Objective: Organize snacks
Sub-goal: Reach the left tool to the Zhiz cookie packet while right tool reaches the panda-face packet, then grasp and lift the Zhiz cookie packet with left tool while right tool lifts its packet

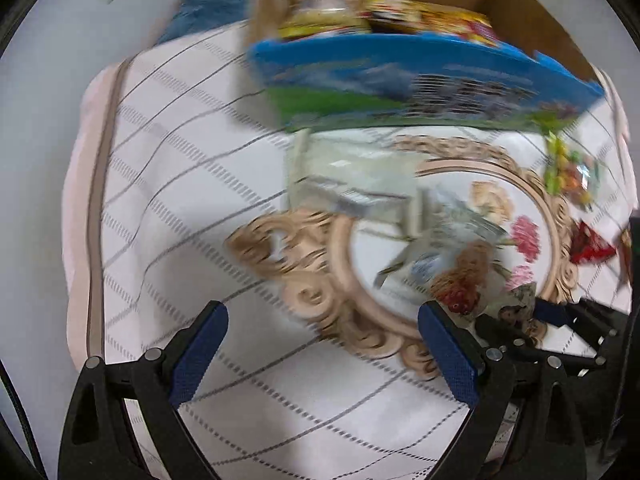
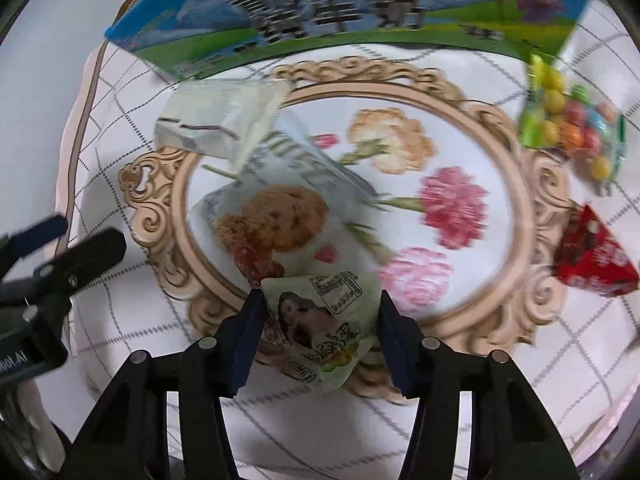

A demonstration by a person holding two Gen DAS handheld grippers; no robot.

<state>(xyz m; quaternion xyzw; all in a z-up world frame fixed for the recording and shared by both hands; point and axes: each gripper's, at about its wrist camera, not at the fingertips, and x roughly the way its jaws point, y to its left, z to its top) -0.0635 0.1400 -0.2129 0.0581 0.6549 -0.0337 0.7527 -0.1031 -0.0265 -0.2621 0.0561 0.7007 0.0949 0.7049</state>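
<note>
My right gripper [image 2: 318,312] points down over the flower-printed cloth, shut on a small pale-green snack packet [image 2: 320,328] pinched between its blue pads. Just beyond it lie a cookie packet [image 2: 276,220] and a white packet [image 2: 216,120]. A bag of coloured candy balls [image 2: 572,128] and a red packet [image 2: 592,256] rest to the right. My left gripper [image 1: 323,312] hangs open over the cloth with nothing between its fingers. A cardboard box [image 1: 400,88] with a blue and green side stands at the far edge, with yellow snack bags [image 1: 400,20] inside.
A white checked tablecloth [image 1: 180,200] with a beige oval frame print [image 2: 532,200] covers the table. A blue cloth [image 1: 212,4] lies beyond the table's far left corner. The left gripper's body [image 2: 60,256] shows at the left of the right wrist view.
</note>
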